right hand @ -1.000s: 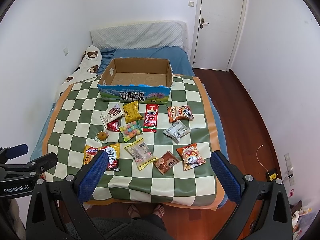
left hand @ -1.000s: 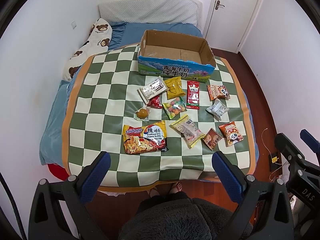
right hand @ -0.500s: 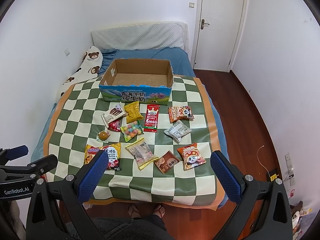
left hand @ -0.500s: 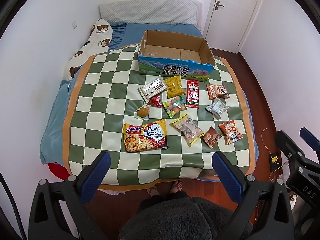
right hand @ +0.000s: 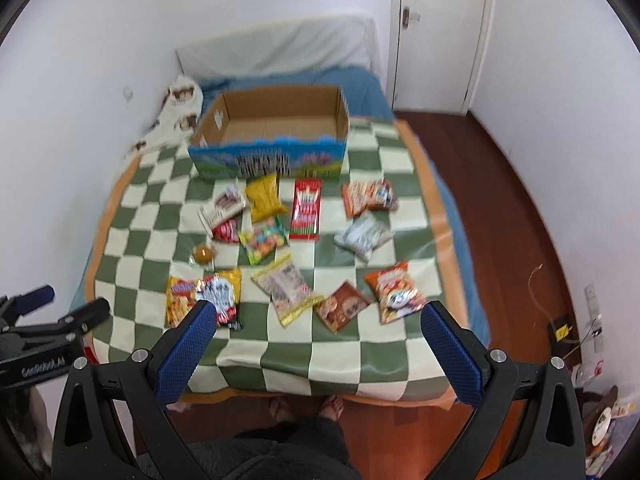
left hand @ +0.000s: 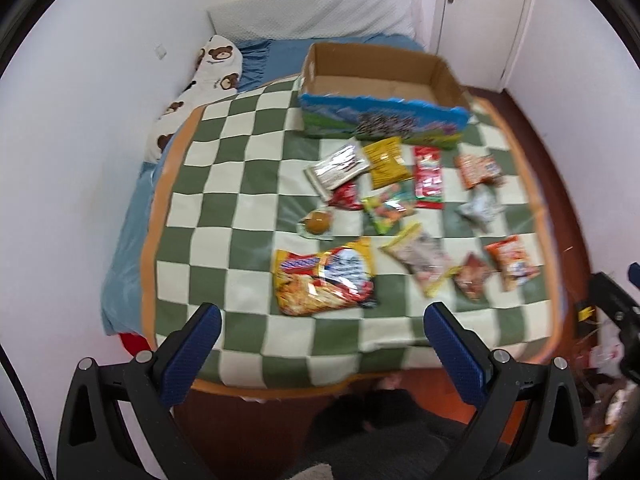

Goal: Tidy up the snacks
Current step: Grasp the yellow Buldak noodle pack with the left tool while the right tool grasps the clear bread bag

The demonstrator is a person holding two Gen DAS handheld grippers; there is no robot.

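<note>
Several snack packets lie on the green-and-cream checkered cloth (left hand: 224,208) on the bed. Among them are a noodle pack (left hand: 324,278) (right hand: 204,296), a yellow bag (left hand: 386,158) (right hand: 264,198), a red packet (left hand: 428,178) (right hand: 306,208) and a colourful candy bag (right hand: 264,240). An empty open cardboard box (left hand: 380,80) (right hand: 272,120) stands behind them. My left gripper (left hand: 320,344) is open and empty, above the cloth's near edge. My right gripper (right hand: 316,344) is open and empty, also above the near edge.
A bear-print pillow (left hand: 216,64) lies at the back left by the wall. A white door (right hand: 436,32) and wooden floor (right hand: 500,200) are to the right. The person's feet (right hand: 304,406) stand at the bed's foot. The other gripper shows at the left edge (right hand: 44,320).
Both grippers have moved forward toward the bed, so the snacks and box look larger and blurred. Both stay open. No snack has moved.
</note>
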